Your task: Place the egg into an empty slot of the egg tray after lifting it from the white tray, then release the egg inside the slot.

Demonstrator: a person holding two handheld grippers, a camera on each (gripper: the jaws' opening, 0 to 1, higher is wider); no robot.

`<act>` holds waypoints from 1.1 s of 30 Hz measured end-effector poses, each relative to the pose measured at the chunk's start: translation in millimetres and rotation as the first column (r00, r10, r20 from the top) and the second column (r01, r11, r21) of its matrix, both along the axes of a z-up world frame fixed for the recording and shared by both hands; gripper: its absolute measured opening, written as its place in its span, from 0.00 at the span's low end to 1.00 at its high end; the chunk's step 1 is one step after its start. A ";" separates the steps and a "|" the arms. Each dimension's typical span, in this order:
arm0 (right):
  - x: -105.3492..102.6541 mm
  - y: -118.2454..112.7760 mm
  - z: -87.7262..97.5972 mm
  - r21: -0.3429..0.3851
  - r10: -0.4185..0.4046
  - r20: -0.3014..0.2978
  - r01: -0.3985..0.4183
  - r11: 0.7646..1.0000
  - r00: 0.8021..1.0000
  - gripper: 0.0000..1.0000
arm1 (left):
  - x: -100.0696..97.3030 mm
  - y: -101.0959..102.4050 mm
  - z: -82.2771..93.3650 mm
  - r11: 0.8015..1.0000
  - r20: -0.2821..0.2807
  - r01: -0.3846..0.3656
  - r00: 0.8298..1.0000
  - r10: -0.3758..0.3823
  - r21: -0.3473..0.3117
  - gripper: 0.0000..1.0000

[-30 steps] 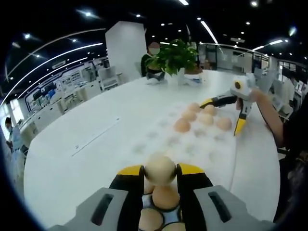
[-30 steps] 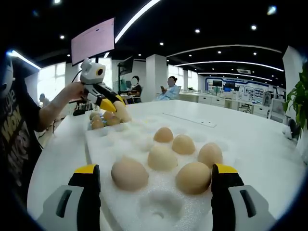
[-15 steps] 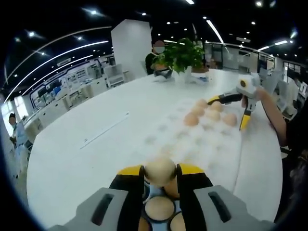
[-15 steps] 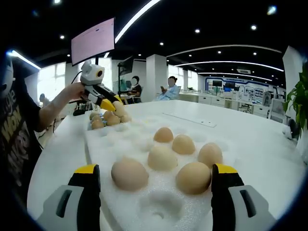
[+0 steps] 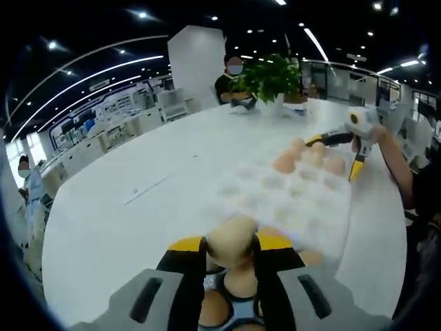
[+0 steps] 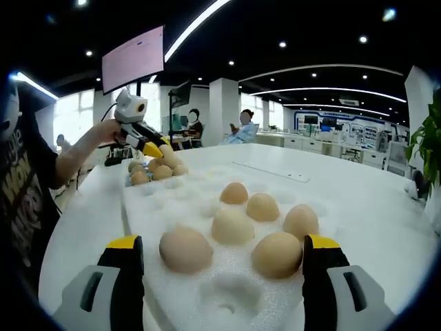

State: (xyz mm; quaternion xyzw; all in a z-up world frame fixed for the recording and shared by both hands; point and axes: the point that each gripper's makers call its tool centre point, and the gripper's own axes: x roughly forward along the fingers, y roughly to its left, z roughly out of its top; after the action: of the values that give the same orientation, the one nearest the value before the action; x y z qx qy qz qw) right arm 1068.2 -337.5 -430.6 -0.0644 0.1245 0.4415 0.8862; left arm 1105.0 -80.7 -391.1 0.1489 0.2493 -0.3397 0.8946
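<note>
My left gripper (image 5: 231, 245) is shut on a pale egg (image 5: 231, 234), held just above the white tray (image 5: 238, 312), where a few brown eggs (image 5: 239, 281) lie. Beyond it the white foam egg tray (image 5: 293, 200) stretches away, with several eggs (image 5: 286, 163) at its far end. My right gripper (image 6: 224, 256) is open over that end of the foam tray (image 6: 172, 207). Several eggs (image 6: 233, 225) sit between its jaws and an empty slot (image 6: 231, 293) lies in front. A hand holds the left gripper (image 6: 164, 153) at the far left.
A person's arm (image 6: 76, 155) and dark shirt are at the left. A potted plant (image 5: 265, 79) stands at the far end of the round white table (image 5: 124, 221). Seated people (image 6: 244, 127) and desks are in the background.
My left gripper, still shut on the egg, has drawn slightly up and back over the white tray, so its view has shifted. The right gripper has stayed open and still.
</note>
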 end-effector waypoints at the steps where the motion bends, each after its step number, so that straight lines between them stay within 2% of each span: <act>1: 0.0 0.1 0.1 0.000 0.000 0.000 0.000 1.000 1.000 1.00 | 1.6 2.1 -0.1 1.000 -0.003 0.000 1.000 0.000 -0.002 0.27; 12: 0.6 0.4 0.3 0.000 0.000 0.000 0.000 1.000 1.000 1.00 | 11.4 21.5 -1.2 1.000 -0.004 -0.030 1.000 0.030 -0.001 0.27; 17: 1.1 0.1 0.1 0.000 0.000 0.000 0.000 1.000 1.000 1.00 | 12.4 33.4 -8.5 0.998 -0.014 -0.054 0.998 0.054 0.022 0.27; 21: 1.5 -0.5 0.0 0.001 0.000 0.000 0.000 1.000 1.000 1.00 | 15.2 37.1 -6.4 0.998 -0.010 -0.067 0.998 0.067 -0.005 0.27; 30: 2.7 -1.8 -0.1 0.003 0.001 0.002 -0.001 1.000 1.000 1.00 | 21.4 46.5 -10.2 0.996 -0.010 -0.092 0.996 0.093 0.019 0.27; 33: 3.2 -2.2 -0.2 0.003 0.001 0.002 -0.001 1.000 1.000 1.00 | 25.0 55.6 -19.2 0.991 -0.027 -0.115 0.993 0.117 0.071 0.27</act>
State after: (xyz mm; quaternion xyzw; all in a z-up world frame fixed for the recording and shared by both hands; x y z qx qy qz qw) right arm 1071.4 -339.7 -430.8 -0.0634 0.1228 0.4422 0.8862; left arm 1130.0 -25.1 -410.3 0.1596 0.2829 -0.2804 0.9032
